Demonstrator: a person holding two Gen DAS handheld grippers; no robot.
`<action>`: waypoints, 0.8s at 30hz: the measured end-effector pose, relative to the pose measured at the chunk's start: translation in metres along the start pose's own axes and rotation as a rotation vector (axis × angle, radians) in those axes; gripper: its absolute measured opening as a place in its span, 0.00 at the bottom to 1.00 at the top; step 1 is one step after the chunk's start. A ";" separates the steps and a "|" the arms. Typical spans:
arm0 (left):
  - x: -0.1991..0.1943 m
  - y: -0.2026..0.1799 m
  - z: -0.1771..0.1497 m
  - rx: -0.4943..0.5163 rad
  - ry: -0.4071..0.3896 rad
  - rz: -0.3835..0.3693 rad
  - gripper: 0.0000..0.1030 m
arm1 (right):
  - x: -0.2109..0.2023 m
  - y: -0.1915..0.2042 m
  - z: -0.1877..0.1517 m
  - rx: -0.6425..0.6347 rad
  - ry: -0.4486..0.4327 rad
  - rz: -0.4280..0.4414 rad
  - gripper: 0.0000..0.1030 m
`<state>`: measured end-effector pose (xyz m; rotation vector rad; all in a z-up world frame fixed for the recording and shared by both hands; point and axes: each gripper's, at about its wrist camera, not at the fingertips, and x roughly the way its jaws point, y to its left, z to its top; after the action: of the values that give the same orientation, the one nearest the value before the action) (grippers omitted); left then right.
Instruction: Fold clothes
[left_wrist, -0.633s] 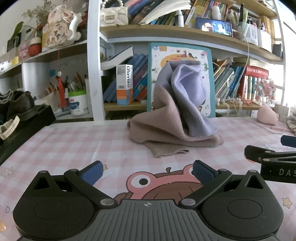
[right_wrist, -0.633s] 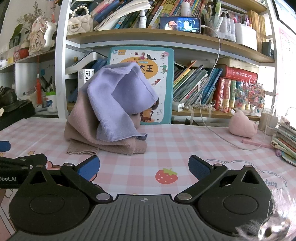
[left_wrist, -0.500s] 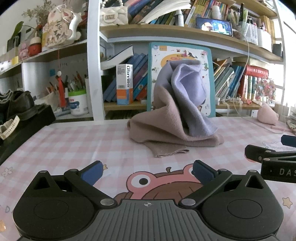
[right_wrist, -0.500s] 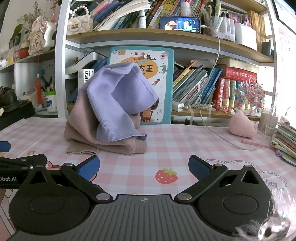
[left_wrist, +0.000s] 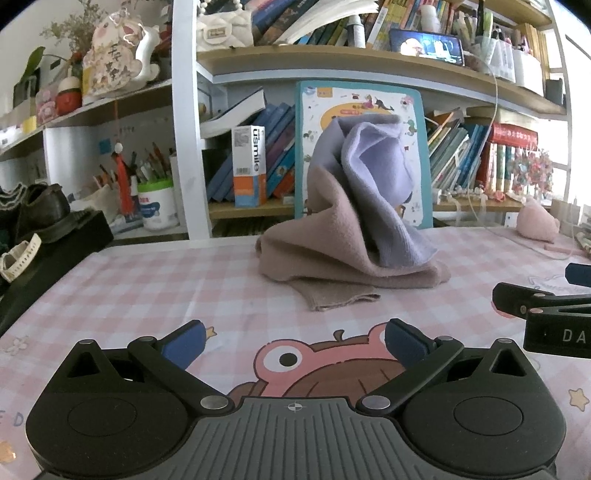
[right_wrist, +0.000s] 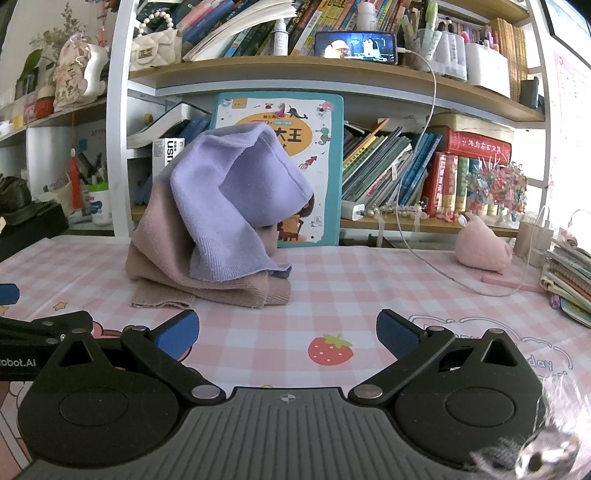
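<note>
Both my left gripper (left_wrist: 293, 341) and right gripper (right_wrist: 287, 332) gaping, empty; mauve-and-lilac sweater (right_wrist: 221, 221) heaped on tabletop (right_wrist: 369, 295).

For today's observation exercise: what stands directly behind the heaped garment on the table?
Behind the heaped garment a teal picture book stands upright against the shelf; the cloth covers its lower left part.

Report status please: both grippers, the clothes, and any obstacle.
Left gripper open, empty; right gripper open, empty. Clothes heap unfolded on checked tablecloth, untouched. Path clear.
</note>
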<state>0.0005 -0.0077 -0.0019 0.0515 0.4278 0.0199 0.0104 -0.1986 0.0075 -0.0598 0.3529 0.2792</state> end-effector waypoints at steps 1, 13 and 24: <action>0.000 0.000 0.000 0.000 0.000 0.000 1.00 | 0.000 0.000 0.000 0.000 0.001 0.000 1.00; -0.001 0.001 0.000 0.001 0.002 -0.001 1.00 | 0.001 0.000 0.000 -0.003 0.003 -0.002 1.00; -0.001 0.001 0.000 -0.001 0.007 -0.001 1.00 | 0.002 0.001 0.000 -0.007 0.007 0.000 1.00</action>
<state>0.0002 -0.0069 -0.0014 0.0503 0.4350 0.0195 0.0116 -0.1976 0.0069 -0.0682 0.3585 0.2800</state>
